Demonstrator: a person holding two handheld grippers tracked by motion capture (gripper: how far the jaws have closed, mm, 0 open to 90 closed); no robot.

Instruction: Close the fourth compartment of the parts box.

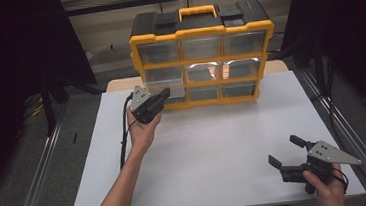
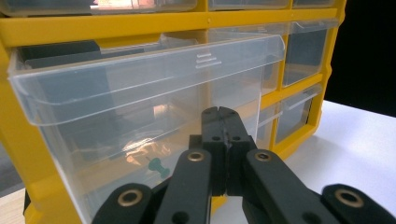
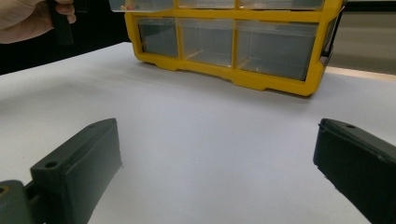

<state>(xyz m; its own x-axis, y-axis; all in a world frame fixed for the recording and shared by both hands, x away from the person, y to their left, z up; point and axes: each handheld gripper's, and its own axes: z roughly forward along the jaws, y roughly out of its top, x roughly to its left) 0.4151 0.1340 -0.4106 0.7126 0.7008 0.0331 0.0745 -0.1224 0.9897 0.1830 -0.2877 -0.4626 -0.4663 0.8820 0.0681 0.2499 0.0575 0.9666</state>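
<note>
A yellow drawer organizer [image 1: 202,60] with a black top and clear drawers stands at the table's far side. Its middle-row left drawer [image 2: 140,88] is pulled out a little, with a green pushpin [image 2: 159,167] and other small bits inside. My left gripper [image 1: 165,93] is shut with nothing between its jaws, and its tips [image 2: 223,114] are at that drawer's clear front. My right gripper [image 1: 284,149] is open near the front right corner of the table, pointing at the organizer [image 3: 275,81] from well back, with bare table between its jaws [image 3: 215,158].
White table top [image 1: 214,140] spreads in front of the organizer. The left hand [image 3: 28,18] shows at the top left of the right gripper view. Metal rails [image 1: 41,165] run along both sides of the table, with dark curtains behind.
</note>
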